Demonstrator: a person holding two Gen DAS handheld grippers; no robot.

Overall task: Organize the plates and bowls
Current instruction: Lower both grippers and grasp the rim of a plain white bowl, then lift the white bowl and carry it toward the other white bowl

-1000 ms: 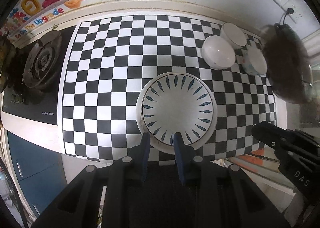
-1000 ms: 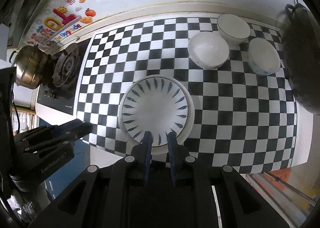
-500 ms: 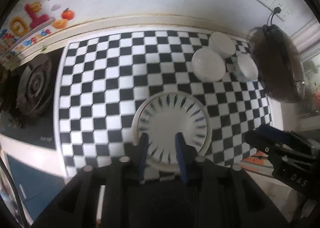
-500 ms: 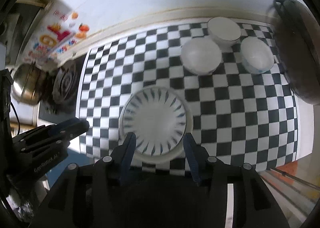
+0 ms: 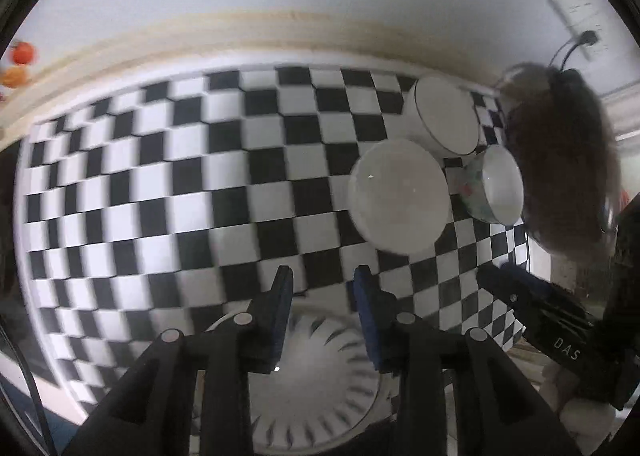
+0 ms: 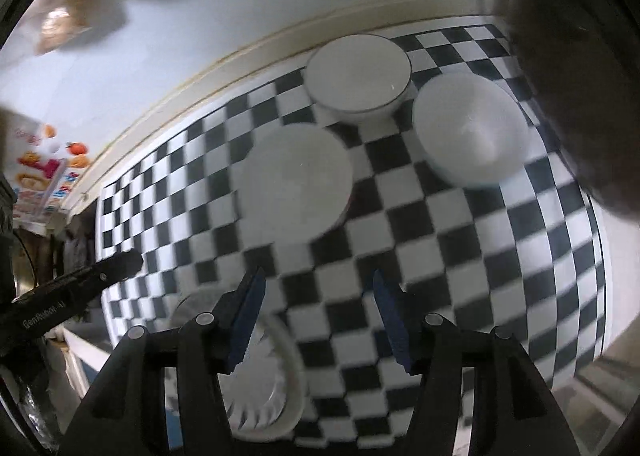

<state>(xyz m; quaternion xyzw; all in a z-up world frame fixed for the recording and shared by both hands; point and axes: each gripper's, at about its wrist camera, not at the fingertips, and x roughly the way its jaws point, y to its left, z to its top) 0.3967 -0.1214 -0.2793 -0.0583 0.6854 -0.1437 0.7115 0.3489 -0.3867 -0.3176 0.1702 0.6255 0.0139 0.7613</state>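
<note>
In the left wrist view my left gripper [image 5: 324,290] hangs over the checkered mat, its jaws a small way apart and empty. The white plate with blue leaf marks [image 5: 312,380] lies just under and behind its fingers. Three bowls stand ahead to the right: a plain white bowl [image 5: 398,196], a dark-rimmed bowl [image 5: 444,122] and a floral bowl [image 5: 500,186]. My right gripper [image 6: 318,288] is opening, with nothing between its jaws. In its view the plate [image 6: 272,388] is at lower left. The plain bowl [image 6: 296,180], rimmed bowl [image 6: 360,74] and third bowl [image 6: 468,128] lie ahead.
A dark pot [image 5: 560,160] stands at the right edge of the mat, close to the bowls; it also fills the upper right as the pot [image 6: 580,76]. The wall's beige trim [image 5: 280,28] runs behind the mat. Each gripper shows in the other's view.
Both grippers have come down and forward past the plate toward the bowls, which look larger. The right jaws have spread wide; the left jaws parted slightly.
</note>
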